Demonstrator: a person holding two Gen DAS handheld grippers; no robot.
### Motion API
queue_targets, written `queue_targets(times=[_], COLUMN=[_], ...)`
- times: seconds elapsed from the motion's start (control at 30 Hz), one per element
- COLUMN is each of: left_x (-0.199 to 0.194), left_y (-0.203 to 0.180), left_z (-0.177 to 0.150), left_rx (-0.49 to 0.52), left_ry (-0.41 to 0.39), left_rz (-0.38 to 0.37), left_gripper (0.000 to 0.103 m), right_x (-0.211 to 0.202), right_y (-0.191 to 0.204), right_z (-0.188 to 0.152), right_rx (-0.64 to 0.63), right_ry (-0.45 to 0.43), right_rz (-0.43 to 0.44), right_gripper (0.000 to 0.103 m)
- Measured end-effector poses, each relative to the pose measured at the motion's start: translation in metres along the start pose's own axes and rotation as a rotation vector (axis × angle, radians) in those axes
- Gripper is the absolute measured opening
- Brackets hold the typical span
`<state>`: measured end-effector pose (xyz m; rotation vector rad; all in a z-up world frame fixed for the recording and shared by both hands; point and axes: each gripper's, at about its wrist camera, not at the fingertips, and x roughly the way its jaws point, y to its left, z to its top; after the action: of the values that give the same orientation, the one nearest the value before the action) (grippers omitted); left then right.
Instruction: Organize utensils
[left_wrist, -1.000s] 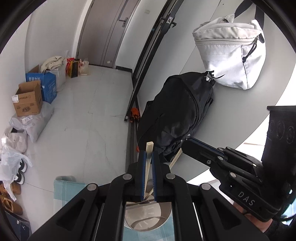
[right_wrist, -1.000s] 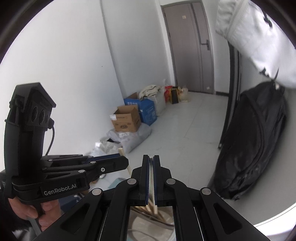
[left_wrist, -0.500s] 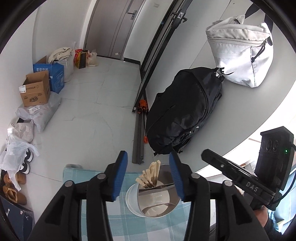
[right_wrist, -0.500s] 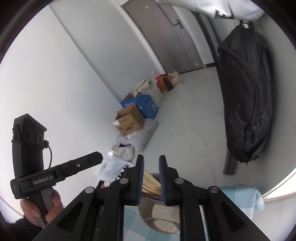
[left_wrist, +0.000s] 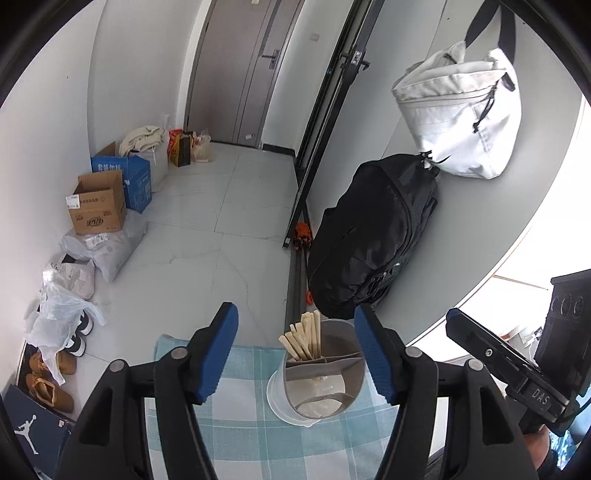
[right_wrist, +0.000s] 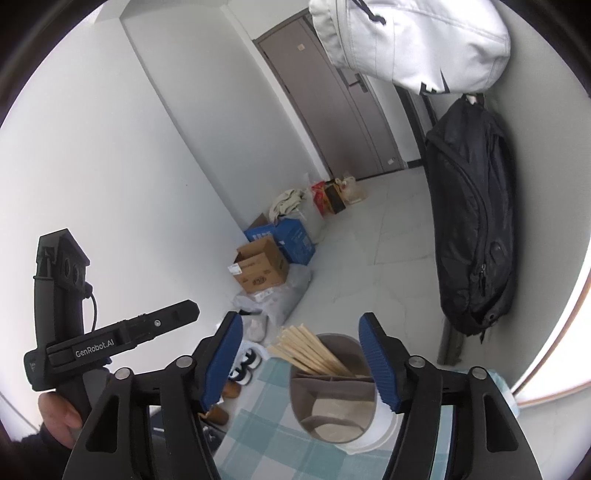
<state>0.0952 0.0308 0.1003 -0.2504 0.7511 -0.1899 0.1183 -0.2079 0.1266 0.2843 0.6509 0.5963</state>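
Observation:
A grey utensil holder (left_wrist: 325, 373) with inner dividers stands on a white base on the teal checked cloth (left_wrist: 240, 410). Several pale wooden chopsticks (left_wrist: 304, 339) lean in its far-left compartment. My left gripper (left_wrist: 296, 312) hangs above and behind the holder, its jaws opening, with nothing pressed between the blue pads (left_wrist: 218, 354). My right gripper (right_wrist: 301, 319) is above the same holder (right_wrist: 332, 391), its jaws also opening and free of the chopsticks (right_wrist: 310, 350). Each gripper appears side-on in the other's view: the right (left_wrist: 498, 365), and the left (right_wrist: 110, 341) held in a hand.
The cloth (right_wrist: 266, 424) ends just beyond the holder, with floor below. A black backpack (left_wrist: 373, 236) and a white bag (left_wrist: 461, 122) hang at the right. Cardboard boxes (left_wrist: 99, 206), plastic bags and shoes (left_wrist: 51, 373) line the left wall.
A second ago each gripper was shut on a wooden chopstick over the holder. Both jaws have spread wide, the chopsticks rest in the holder, and both grippers have drawn back.

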Motion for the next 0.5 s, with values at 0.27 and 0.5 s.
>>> queue_targets(times=[0.27, 0.5], left_x=[-0.037, -0.074], left_y=[-0.02, -0.034], left_z=[-0.011, -0.028], left_rx=[0.05, 0.085], left_ry=[-0.063, -0.138], left_rz=[0.013, 0.024], left_gripper=[0.071, 0.078], right_x=[-0.055, -0.097], right_y=[0.037, 0.068], right_z=[-0.009, -0.031], right_rx=[-0.09, -0.167], right_ry=[-0.103, -0.184], right_rz=[0.003, -0.011], right_gripper=[0.084, 0.094])
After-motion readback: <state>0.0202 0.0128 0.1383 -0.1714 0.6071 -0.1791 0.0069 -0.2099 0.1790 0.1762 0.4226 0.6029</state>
